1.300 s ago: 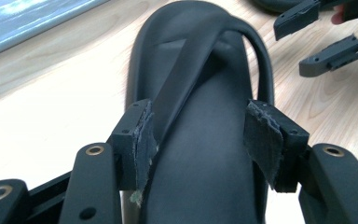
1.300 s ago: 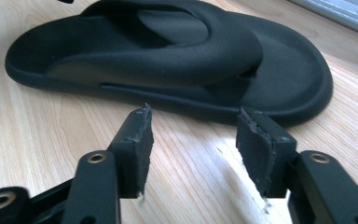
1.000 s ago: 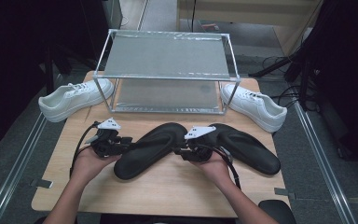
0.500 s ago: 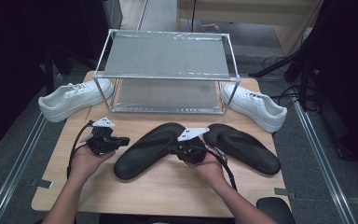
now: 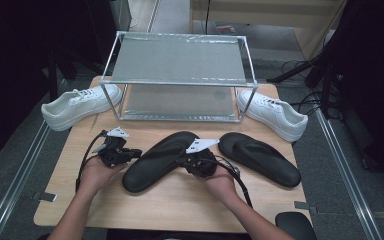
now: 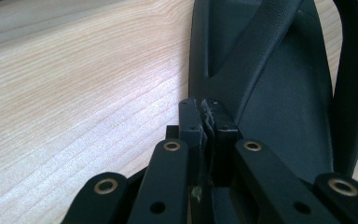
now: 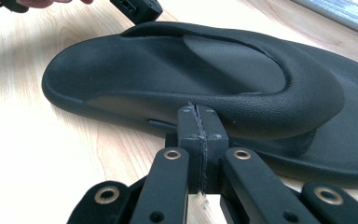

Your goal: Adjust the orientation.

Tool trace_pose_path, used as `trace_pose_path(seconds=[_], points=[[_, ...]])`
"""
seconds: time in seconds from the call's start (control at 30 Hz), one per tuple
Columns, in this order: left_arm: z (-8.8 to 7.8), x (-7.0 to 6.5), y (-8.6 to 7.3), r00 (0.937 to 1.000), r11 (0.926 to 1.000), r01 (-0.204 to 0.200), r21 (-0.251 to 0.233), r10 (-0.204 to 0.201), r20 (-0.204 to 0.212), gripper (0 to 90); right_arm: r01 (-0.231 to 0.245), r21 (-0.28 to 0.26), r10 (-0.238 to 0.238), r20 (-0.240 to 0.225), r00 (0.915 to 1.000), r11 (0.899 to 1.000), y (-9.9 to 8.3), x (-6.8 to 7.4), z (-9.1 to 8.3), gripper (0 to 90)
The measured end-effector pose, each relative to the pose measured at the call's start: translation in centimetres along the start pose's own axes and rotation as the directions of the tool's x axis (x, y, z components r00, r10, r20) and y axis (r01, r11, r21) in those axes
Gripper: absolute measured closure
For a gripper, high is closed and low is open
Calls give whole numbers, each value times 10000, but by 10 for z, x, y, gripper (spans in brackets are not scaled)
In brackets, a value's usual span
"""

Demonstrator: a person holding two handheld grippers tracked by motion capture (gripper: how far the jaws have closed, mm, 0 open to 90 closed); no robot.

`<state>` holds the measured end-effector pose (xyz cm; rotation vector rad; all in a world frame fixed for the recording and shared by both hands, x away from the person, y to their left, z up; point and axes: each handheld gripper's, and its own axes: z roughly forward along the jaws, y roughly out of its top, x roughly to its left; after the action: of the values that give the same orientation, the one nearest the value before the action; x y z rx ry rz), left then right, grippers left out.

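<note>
Two plain black slippers, no writing readable, beside closed left gripper

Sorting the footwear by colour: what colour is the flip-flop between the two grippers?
Black, clearest in the right gripper view: flip-flop.

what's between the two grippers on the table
The nearer black sandal lies between the left gripper and right gripper, each at one of its edges, as the high view shows.
</note>
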<state>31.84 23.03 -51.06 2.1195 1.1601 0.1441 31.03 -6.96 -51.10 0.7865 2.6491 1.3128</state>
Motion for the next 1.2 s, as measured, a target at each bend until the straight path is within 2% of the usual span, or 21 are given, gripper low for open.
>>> trace_pose_path(seconds=[0.3, 0.4, 0.47, 0.6, 1.0, 1.07, 1.2], points=[[0, -1, -2, 9997, 9997, 224, -98, -223, 109, 895, 36, 53, -36, -17, 10000, 10000, -1, -1, 1, 900], [2, -2, -2, 9983, 9993, 379, -33, -377, 444, 896, 124, 86, -125, 98, 9999, 9999, -1, -2, 0, 900], [3, -5, -2, 9982, 9997, 214, 74, -218, 560, 896, -21, 127, 20, 119, 9999, 9999, -1, -4, -2, 900], [4, -13, -1, 9985, 9997, -94, 212, 83, 534, 896, -176, 66, 175, 166, 9997, 9998, -2, -9, -5, 900], [4, -14, -1, 9983, 9998, 46, 217, -59, 572, 899, -248, 130, 246, 122, 9996, 9996, -3, -11, -5, 891], [6, -15, -2, 9960, 9994, 46, 342, -77, 890, 899, -246, 101, 244, 215, 9995, 9996, -3, -11, -6, 878], [10, -26, -2, 9932, 9990, -192, 415, 143, 1158, 898, -415, 43, 413, 413, 9983, 9991, -3, -16, -10, 879]])
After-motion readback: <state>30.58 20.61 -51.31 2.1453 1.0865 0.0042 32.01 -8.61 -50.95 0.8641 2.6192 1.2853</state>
